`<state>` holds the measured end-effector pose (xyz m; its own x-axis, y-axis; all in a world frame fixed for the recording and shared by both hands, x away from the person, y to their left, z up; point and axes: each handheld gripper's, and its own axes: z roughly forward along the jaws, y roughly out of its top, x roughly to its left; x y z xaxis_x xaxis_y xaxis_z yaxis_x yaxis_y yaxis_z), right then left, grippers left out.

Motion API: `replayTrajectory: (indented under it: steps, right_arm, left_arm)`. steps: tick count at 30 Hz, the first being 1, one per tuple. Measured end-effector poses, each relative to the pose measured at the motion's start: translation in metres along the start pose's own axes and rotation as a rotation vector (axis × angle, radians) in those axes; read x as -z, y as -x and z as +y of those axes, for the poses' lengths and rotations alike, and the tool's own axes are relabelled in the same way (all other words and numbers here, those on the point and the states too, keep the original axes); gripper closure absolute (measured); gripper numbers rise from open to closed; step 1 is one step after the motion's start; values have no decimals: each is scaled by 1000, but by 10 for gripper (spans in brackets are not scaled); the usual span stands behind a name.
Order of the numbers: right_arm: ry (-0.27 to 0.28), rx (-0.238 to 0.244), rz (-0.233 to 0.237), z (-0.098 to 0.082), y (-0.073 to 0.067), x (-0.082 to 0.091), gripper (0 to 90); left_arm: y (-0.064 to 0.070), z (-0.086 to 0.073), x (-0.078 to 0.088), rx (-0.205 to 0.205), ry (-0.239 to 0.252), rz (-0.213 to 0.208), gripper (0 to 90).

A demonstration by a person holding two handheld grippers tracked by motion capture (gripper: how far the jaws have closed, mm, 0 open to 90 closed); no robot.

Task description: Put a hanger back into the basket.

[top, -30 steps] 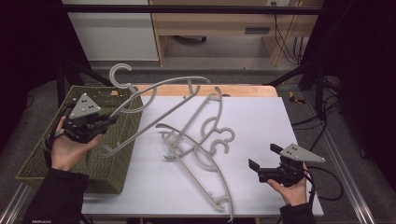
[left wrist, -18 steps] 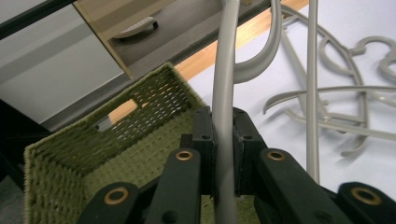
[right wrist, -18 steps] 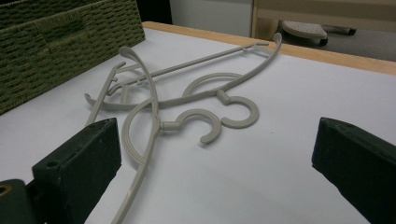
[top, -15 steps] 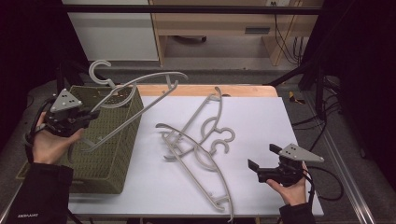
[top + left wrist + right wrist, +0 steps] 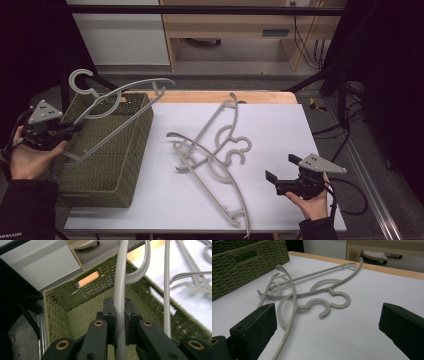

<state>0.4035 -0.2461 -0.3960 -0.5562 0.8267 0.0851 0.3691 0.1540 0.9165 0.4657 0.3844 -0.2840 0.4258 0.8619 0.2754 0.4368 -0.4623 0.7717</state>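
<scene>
High view puts the left gripper (image 5: 62, 131) at the near-left side of the green woven basket (image 5: 125, 187), clamped on one end of a grey hanger (image 5: 117, 97); in the left gripper view the two pads pinch the hanger's arm (image 5: 119, 302) squarely between them. The hanger hangs in the air over the basket, not yet inside it; its hook (image 5: 80, 80) sits high at the far-left, and its long axis runs slantwise from the gripper up and away toward the basket's far-right corner, where the other end pokes out past the rim.

My worry is that overhang; lowered as it lies, I'd expect the far end or the lower bar to catch on the weave and lever the hanger round in the narrow grip. It may also end propped on the rim rather than lying flat.

The right gripper (image 5: 280, 181) rests wide open and empty on the white table (image 5: 310, 125), near the two remaining hangers (image 5: 215, 160) lying crossed over each other.
</scene>
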Motion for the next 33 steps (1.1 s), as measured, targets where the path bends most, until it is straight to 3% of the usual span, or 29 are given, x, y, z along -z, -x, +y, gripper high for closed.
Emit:
replayTrajectory:
  steps: [4, 15, 33]
  right_arm:
    - [0, 0, -1, 0, 0, 0, 18]
    - [1, 3, -2, 0, 0, 0, 16]
    - [-11, 6, -2, -1, -1, -3, 16]
  left_arm:
    - [-11, -11, 0, 8, -8, 30, 824]
    - [-22, -28, -6, 22, -34, 51, 824]
    - [-44, -62, -11, 80, -77, 95, 824]
